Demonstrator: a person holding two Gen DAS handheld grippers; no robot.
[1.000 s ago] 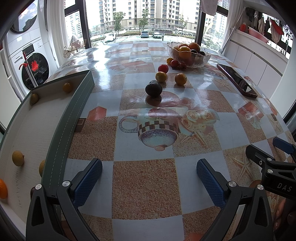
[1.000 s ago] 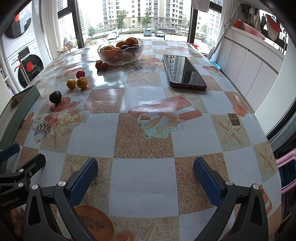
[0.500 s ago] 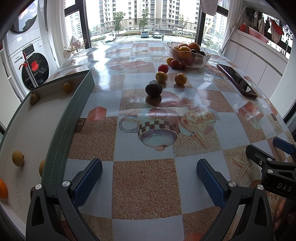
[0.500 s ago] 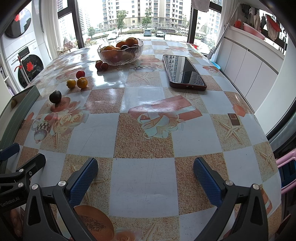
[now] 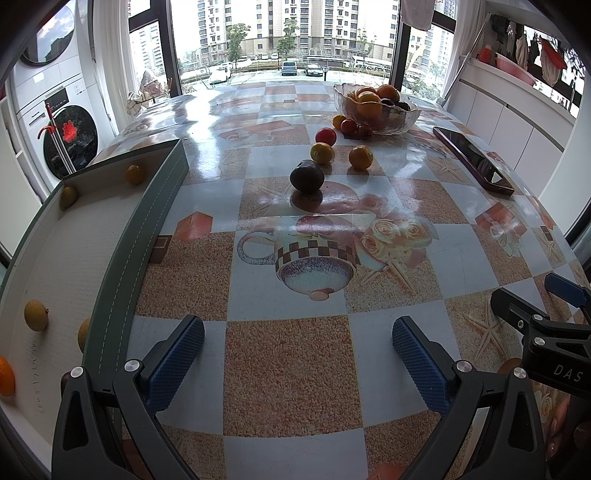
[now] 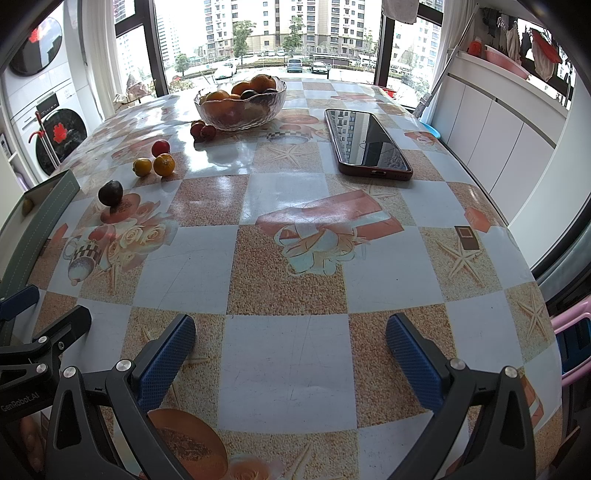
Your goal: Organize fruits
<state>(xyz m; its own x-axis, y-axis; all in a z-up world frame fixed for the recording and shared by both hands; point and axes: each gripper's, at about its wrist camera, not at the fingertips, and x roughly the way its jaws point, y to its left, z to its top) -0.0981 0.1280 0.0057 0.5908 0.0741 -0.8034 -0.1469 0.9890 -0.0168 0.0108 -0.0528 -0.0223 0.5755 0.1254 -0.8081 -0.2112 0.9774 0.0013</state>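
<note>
Both the left gripper (image 5: 297, 350) and right gripper (image 6: 290, 347) are hovering low over the surface (image 6: 295, 258) with fingers spread and empty, seemingly readying to collect the plum (image 5: 306, 180) and oranges (image 5: 360, 157) lying loose between tray (image 5: 122, 266) and bowl (image 5: 376, 110).

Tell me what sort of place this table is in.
Most likely a home, a dining or utility corner of an apartment. A front-loading washing machine stands by the wall, a glass fruit bowl and a phone sit on the patterned table, and the windows face residential towers.
</note>
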